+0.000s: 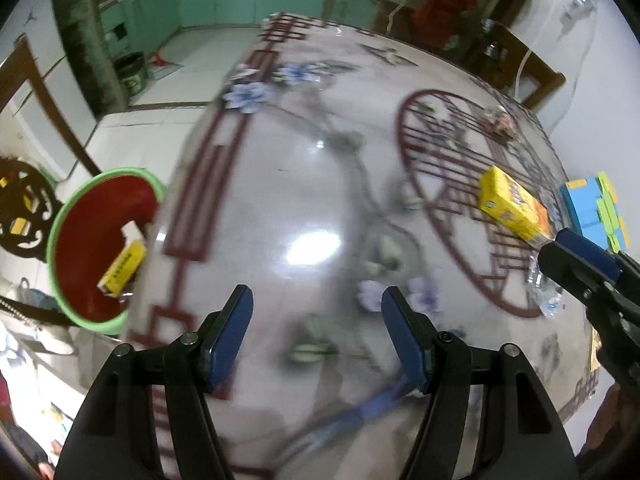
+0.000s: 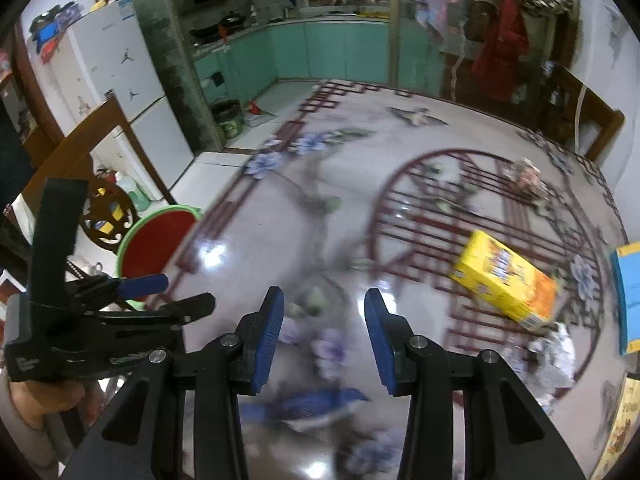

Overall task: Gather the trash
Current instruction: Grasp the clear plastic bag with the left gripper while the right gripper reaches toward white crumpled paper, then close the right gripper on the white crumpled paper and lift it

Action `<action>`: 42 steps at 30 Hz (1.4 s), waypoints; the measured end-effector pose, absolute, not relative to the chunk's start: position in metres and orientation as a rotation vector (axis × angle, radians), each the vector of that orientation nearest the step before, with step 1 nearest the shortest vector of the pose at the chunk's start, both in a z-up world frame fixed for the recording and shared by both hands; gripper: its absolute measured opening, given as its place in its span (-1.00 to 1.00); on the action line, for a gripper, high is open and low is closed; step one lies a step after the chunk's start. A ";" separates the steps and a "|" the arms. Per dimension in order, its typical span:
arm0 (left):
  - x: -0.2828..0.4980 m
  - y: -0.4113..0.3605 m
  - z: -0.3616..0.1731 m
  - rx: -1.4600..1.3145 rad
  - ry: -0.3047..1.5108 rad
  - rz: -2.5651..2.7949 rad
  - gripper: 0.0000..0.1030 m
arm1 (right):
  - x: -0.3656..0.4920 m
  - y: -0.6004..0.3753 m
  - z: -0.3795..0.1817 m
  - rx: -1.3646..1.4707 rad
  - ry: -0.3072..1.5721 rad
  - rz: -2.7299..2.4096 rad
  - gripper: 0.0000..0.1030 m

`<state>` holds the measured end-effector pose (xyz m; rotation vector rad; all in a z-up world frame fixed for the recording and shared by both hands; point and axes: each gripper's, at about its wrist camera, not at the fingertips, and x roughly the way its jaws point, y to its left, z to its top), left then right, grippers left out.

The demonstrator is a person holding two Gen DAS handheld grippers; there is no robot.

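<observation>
Left gripper (image 1: 316, 336): it is hanging over bare table with its blue pads spread apart and nothing between them.
Right gripper (image 2: 324, 336): it is gaping too, a little narrower, and is carrying nothing.
Table (image 1: 312, 184): a glossy top with red lattice and painted flowers is filling both views.
Trash still out: a yellow carton (image 2: 506, 284) is lying on its side on the red lattice circle, and a crumpled clear wrapper (image 2: 554, 354) is lying just beside its near end; a small pinkish scrap (image 2: 528, 178) is sitting farther back.
Blue box (image 1: 596, 210): it is sitting at the table's right edge; whether it counts as trash I cannot tell.
Bin (image 1: 64, 216): the green-rimmed red bin is standing off the table's left edge, and a yellow packet (image 1: 122, 268) and a pale scrap are already lying inside.
Doing it well: I would be squaring the right pads across the carton's narrow sides, since it looks light and slippery on that gloss.
</observation>
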<state>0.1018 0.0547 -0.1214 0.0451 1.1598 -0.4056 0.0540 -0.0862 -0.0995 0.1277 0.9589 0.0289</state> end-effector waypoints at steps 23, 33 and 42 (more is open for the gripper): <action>0.054 -0.140 -0.134 0.157 1.256 -0.630 0.28 | -0.011 -0.332 -0.184 0.369 1.086 -0.231 -0.27; 0.048 -0.206 -0.167 0.155 1.378 -0.736 0.28 | -0.030 -0.369 -0.170 0.451 1.001 -0.273 -0.85; 0.050 -0.204 -0.169 0.100 1.392 -0.774 -0.80 | -0.049 -0.389 -0.170 0.517 0.995 -0.334 -0.15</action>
